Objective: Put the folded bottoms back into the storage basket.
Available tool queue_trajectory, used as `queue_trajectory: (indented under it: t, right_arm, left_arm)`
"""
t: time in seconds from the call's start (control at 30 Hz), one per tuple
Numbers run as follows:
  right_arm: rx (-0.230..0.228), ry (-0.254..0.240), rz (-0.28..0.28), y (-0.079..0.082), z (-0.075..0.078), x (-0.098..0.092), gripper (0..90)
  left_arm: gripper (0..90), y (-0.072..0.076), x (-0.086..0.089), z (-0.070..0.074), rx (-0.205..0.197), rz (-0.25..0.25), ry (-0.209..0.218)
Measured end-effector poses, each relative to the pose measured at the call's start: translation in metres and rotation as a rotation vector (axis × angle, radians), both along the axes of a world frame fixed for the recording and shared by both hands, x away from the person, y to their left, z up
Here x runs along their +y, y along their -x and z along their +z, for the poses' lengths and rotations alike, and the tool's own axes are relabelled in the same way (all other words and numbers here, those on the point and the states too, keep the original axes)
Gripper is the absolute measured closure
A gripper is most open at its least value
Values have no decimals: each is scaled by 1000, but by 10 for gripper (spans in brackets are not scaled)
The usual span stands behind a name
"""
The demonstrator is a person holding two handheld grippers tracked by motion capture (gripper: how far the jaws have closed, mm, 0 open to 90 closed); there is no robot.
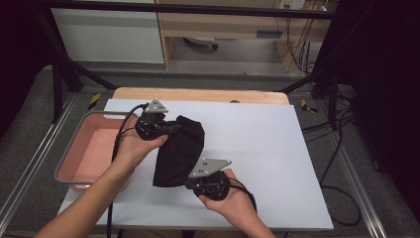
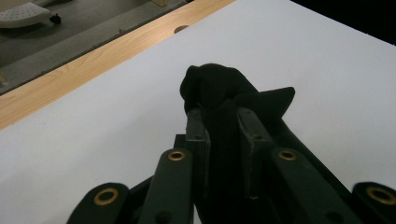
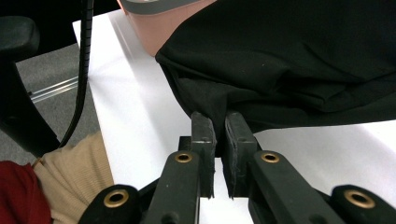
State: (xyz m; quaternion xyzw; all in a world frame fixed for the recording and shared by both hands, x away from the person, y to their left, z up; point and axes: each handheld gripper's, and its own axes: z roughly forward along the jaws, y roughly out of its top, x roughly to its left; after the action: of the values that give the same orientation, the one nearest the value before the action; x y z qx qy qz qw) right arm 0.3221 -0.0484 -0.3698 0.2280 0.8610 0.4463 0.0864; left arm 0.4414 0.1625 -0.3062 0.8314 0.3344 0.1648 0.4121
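A black cloth (image 1: 179,151) lies bunched on the white table sheet (image 1: 257,148) between both hands. My left gripper (image 1: 174,127) holds its far end; in the left gripper view the cloth (image 2: 219,88) is pinched between the jaws of that gripper (image 2: 223,122) and bulges past the tips. My right gripper (image 1: 190,184) is at the cloth's near edge. In the right gripper view the jaws of that gripper (image 3: 218,122) are pressed on a thin fold of the cloth (image 3: 289,60), which spreads wide above them.
A pink tray (image 1: 94,148) with a grey rim stands at the table's left edge, close to the left forearm. A wooden board edge (image 1: 198,94) runs along the far side of the sheet. Cables trail from both grippers.
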Motion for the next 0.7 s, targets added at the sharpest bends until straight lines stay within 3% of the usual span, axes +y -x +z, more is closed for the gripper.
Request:
queue_trajectory:
  t: [0.7]
  right_arm:
    - [-18, -6, 16, -5, 8, 10, 847]
  left_arm:
    - [772, 1, 15, 15, -17, 18, 11]
